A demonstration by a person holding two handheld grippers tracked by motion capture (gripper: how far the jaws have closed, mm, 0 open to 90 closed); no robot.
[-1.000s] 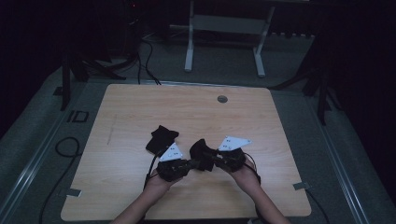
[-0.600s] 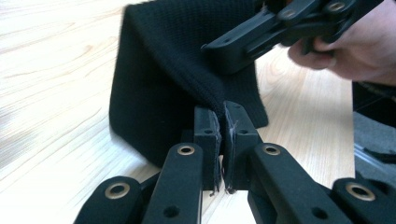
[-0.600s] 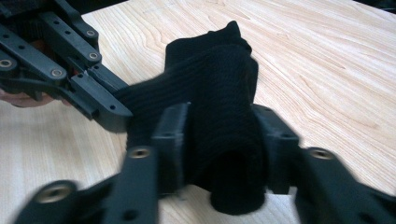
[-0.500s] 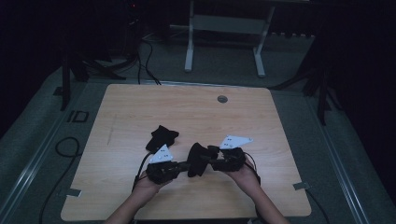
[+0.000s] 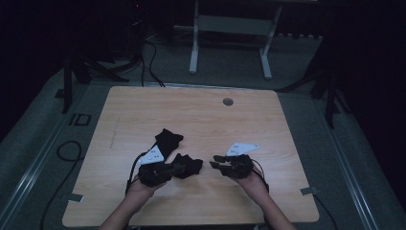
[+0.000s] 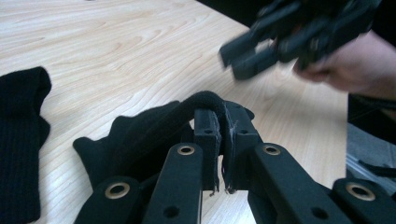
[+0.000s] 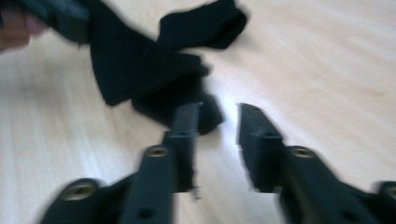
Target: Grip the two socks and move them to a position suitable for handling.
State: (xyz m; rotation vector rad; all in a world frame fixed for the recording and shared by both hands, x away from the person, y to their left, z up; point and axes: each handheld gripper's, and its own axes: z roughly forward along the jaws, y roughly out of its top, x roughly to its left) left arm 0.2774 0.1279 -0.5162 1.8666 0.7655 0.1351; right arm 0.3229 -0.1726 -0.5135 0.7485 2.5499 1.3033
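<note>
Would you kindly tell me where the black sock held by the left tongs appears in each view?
High view: black sock at centre, right of the left tongs.
Left gripper view: lower centre, pinched in the tongs.
Right gripper view: upper left, blurred.
Shared landmark: the second sock beside it.

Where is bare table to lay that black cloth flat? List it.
Free: the far half of the table up to the round grommet, and the right side beyond the right gripper. Crowded: near centre, where the left gripper pinches the black cloth.
</note>
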